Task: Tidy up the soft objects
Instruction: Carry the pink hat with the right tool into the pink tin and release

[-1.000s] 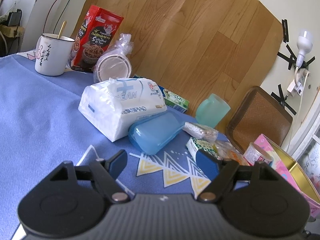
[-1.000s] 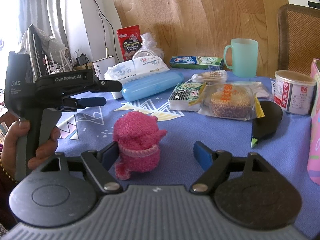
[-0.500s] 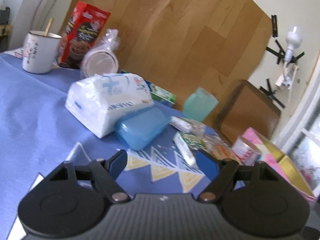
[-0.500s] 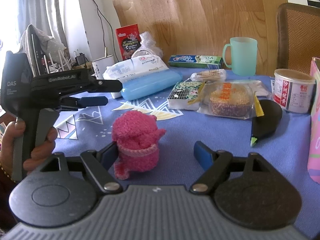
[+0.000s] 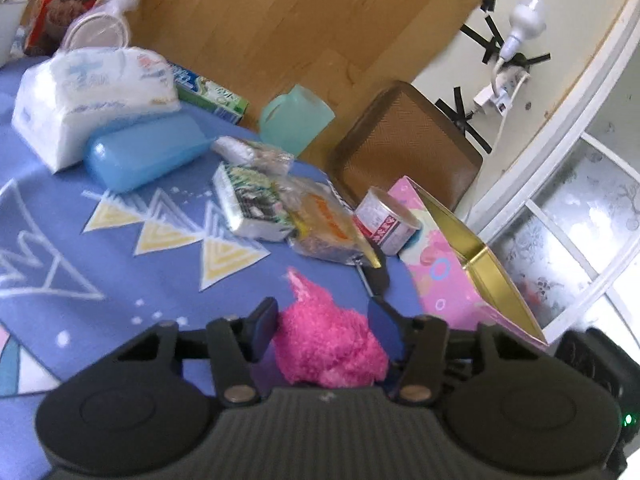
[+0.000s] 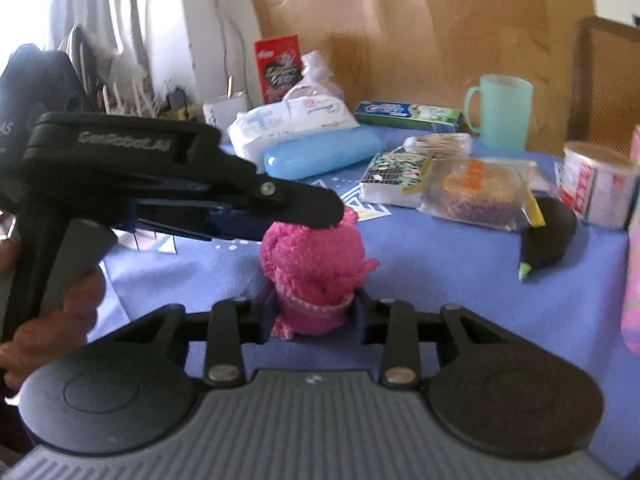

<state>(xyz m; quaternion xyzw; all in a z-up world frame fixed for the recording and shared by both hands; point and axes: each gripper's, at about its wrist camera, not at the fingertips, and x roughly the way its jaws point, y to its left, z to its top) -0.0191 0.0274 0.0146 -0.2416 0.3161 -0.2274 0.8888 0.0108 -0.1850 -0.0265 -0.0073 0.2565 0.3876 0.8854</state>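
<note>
Both hand-held grippers have just closed on the fluffy pink knitted toy (image 6: 310, 268) near the blue tabletop's (image 6: 440, 276) front edge — right hand-held gripper (image 6: 314, 312) low, left hand-held gripper (image 5: 322, 330) above, its far finger hidden behind the blurred toy.

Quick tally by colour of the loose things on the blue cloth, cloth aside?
Pink: 2, fuzzy toy, gift box
Blue: 1, case
Mint: 1, mug
White: 2, tissue pack, tub
Green: 2, toothpaste box, snack pack
Total: 8
</note>
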